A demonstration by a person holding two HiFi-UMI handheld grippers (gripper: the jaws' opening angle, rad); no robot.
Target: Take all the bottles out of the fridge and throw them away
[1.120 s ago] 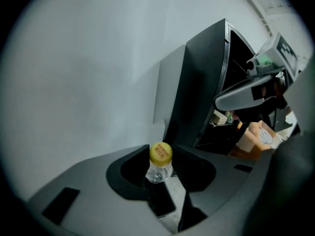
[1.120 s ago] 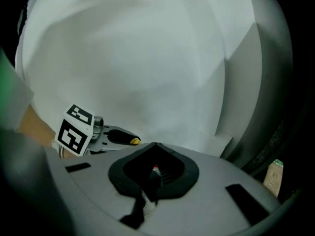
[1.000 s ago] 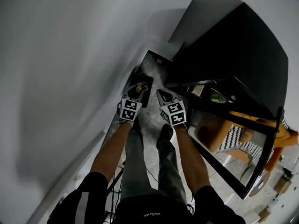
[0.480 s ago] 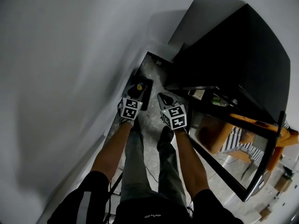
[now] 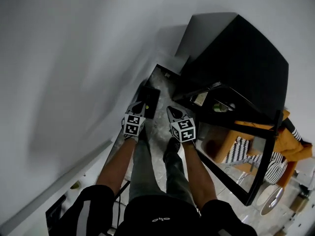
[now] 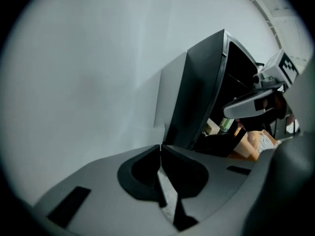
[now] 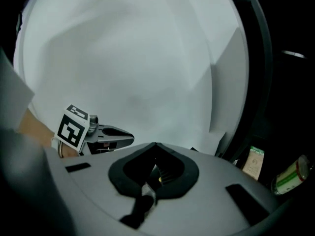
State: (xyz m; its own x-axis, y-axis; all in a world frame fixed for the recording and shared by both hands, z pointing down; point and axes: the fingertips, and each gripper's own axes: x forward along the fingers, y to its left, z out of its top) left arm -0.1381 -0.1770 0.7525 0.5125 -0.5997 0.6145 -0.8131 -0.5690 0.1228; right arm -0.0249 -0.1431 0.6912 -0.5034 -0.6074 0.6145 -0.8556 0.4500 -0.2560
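Both pairs of jaws are pressed together: on your left gripper [image 6: 160, 148] they have just been closing and the tips meet with nothing between them, and on your right gripper [image 7: 155, 144] they meet tip to tip, likewise empty. Largest in view is the white wall [image 5: 74, 58], which runs along the side of the black fridge [image 5: 246, 53] and behind it. That fridge stands open, and its glass-fronted door [image 5: 236, 149] is swung out from it towards you, with orange and striped shapes showing in the pane. At the foot of the fridge lies a strip of mottled pale floor [image 5: 156, 127]. On this strip, between the fridge and the wall, stands a dark rectangular bin [image 5: 154, 93]; a small yellowish item shows inside it, too small to identify. You hold both grippers side by side in front of the fridge's open side, pointing downward, the left one nearer the bin and the right one nearer the door. Inside the fridge a green-labelled bottle [image 7: 290, 175] lies tilted on a shelf, apart from both grippers. Just beside it, also inside the fridge, stands a small pale carton [image 7: 254, 163].
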